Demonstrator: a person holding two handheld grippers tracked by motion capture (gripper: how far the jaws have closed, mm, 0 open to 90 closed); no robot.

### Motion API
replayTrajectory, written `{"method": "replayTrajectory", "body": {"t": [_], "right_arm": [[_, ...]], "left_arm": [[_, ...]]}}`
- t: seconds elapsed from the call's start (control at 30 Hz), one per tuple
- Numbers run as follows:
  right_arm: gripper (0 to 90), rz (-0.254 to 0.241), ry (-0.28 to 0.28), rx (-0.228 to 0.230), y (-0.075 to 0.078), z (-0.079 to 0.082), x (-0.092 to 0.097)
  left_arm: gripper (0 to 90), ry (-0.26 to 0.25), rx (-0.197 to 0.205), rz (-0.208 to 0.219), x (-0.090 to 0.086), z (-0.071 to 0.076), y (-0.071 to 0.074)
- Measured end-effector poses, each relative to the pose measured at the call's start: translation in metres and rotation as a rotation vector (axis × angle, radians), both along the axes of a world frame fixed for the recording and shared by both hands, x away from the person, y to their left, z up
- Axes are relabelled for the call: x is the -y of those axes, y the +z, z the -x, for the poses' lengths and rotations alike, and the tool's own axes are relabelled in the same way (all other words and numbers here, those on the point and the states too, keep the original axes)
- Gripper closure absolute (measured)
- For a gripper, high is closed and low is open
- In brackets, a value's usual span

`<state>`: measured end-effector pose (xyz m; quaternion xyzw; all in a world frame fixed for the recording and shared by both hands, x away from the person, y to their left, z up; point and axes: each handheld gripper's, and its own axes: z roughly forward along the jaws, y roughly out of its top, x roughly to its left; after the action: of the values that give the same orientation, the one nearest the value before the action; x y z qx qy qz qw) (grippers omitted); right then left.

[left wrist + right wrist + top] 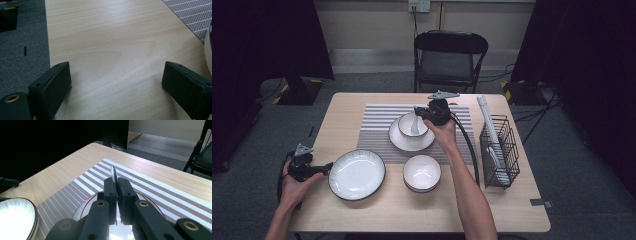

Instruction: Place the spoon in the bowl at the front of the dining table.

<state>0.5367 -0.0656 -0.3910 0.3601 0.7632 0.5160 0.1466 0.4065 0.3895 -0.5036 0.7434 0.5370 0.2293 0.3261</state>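
Two tools were at work over the table [362, 215]. The right tool [422, 114] hung above the striped placemat [377, 125] toward the far edge of the table, its jaws pinched narrow on the handle of a white spoon [113, 173]. In the right gripper view the handle's tip stood up between the two black jaws and poked out just past their ends. In the high view the spoon's other end rested inside the small bowl [413, 125], which sat on a white saucer [404, 142] on the placemat, directly beneath that tool.

The left tool [326, 167] lay low near the left edge of the table, its jaws spread wide with bare wood between them. Its tips pointed at the rim of the large dark-rimmed plate [357, 175], just beside it; whether they touched it could not be told. A second white bowl [422, 172] stood near the front edge, right of the plate, and a black wire rack [507, 150] stood by the right edge.
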Motion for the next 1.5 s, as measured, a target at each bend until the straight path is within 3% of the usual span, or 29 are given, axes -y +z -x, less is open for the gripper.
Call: {"method": "replayTrajectory", "body": {"t": [0.33,0.93,1.23,1.5], "right_arm": [[86.0,0.01,0.008,0.005,-0.005,0.005,-0.001],[84.2,-0.019,0.028,0.005,-0.013,0.019,-0.001],[78.9,-0.041,0.061,-0.007,-0.018,0.03,-0.001],[72.9,-0.03,0.089,-0.009,-0.017,0.032,-0.005]], "left_arm": [[8.2,0.0,0.0,0.0,0.0,0.0,0.0],[8.1,-0.002,0.0,0.0,0.0,0.0,0.0],[8.1,-0.001,0.0,-0.001,0.0,0.0,0.0],[8.1,-0.002,0.0,0.0,0.0,0.0,0.0]]}}
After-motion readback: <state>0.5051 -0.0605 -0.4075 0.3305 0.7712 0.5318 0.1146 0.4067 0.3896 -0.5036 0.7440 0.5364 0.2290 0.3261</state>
